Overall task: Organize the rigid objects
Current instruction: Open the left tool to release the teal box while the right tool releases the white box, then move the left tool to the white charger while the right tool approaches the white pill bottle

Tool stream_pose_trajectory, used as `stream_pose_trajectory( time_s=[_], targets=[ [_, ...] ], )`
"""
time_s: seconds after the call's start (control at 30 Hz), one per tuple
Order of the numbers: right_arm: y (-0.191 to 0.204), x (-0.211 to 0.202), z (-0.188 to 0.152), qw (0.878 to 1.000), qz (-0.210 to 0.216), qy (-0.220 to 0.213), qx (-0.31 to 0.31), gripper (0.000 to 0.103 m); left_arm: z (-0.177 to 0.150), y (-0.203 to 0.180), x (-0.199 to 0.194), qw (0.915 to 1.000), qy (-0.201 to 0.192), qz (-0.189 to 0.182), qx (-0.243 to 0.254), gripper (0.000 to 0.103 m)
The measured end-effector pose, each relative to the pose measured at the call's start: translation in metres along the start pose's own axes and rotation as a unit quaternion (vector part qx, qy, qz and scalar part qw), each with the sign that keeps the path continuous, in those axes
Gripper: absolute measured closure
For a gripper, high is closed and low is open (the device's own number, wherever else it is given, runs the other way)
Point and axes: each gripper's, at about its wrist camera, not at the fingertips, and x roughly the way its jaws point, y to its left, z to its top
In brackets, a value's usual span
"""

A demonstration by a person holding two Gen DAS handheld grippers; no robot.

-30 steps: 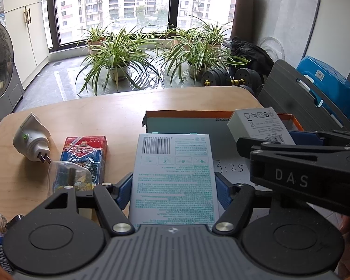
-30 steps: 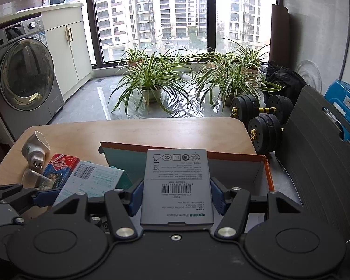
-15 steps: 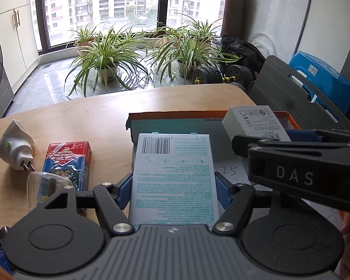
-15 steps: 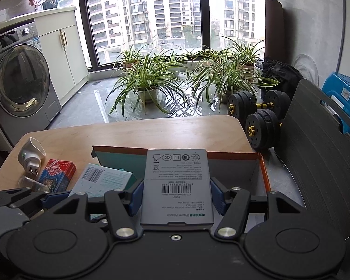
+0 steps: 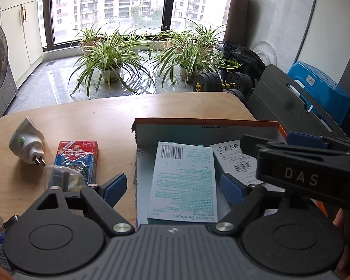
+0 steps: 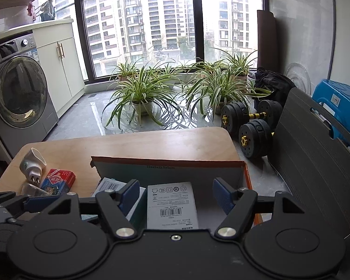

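Two packs, bandage box [image 5: 183, 182] and grey box [image 6: 171, 204] (barcodes up), lie in the cardboard box [image 5: 205, 128], both grippers' fingers spread.

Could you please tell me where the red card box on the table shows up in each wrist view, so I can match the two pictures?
Left wrist view: the red card box lies left of centre, on the table left of the cardboard box.
Right wrist view: it sits at lower left, above the left tool's arm.
Shared landmark: the white plug adapter just left of it.
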Motion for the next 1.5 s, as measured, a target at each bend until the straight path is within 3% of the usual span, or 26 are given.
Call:
stream_pose_trajectory(
  time_s=[0.37,0.93,1.23,1.5],
  targets=[
    [0.02,-0.059,-0.023,1.0,0.005,0.008,0.012,0.018,-0.026,0.015,-0.062,0.9994,-0.013,0.03,-0.009,0.008],
    [0.105,-0.109,-0.068,0.996,0.082,0.032,-0.027,0.018,-0.091,0.08,-0.131,0.9975,-0.024,0.055,-0.036,0.008],
    [0.132,-0.104,-0.095,0.99,0.111,0.063,-0.057,0.018,-0.134,0.144,-0.13,0.9923,-0.001,0.113,-0.049,0.008],
    [0.141,-0.095,-0.102,0.988,0.119,0.076,-0.06,0.018,-0.144,0.174,-0.112,0.9918,-0.006,0.118,-0.048,0.006]
  ],
)
